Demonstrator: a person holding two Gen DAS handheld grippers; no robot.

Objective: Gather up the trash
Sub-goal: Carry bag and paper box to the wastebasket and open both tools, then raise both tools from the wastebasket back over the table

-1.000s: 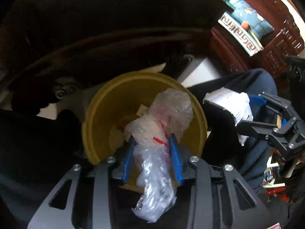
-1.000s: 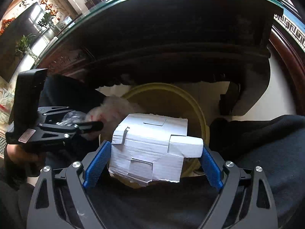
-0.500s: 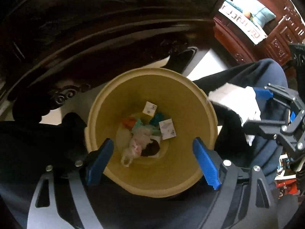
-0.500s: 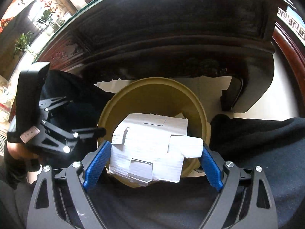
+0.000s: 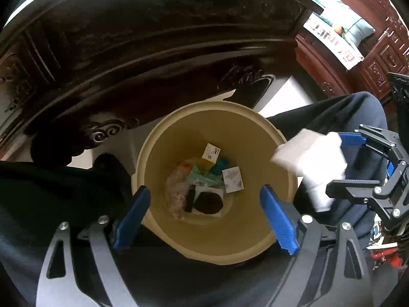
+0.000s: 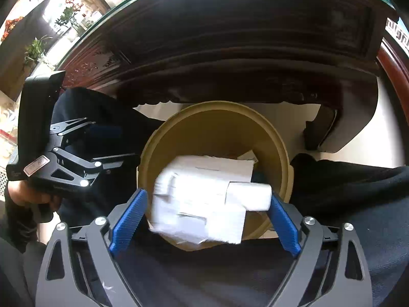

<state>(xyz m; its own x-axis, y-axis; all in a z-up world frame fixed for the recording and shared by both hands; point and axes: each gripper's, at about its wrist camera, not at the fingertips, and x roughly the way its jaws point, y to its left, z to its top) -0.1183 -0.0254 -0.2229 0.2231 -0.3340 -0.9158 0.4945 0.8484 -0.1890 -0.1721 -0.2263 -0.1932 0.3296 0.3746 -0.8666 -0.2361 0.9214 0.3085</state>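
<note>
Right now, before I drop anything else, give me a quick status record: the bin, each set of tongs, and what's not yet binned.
bin: round yellow plastic bin, on the floor beside a dark carved wooden table
bin contents: crumpled clear plastic bag, white paper scraps, green wrapper
left tongs: above the bin, jaws opening, nothing between them
right tongs: closed on a white cardboard box, above the bin's near rim
not yet binned: the box

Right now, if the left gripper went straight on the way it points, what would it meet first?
The left gripper, empty with jaws opening, points into the bin. It would likely meet the trash at the bottom first; depth is unclear.
</note>
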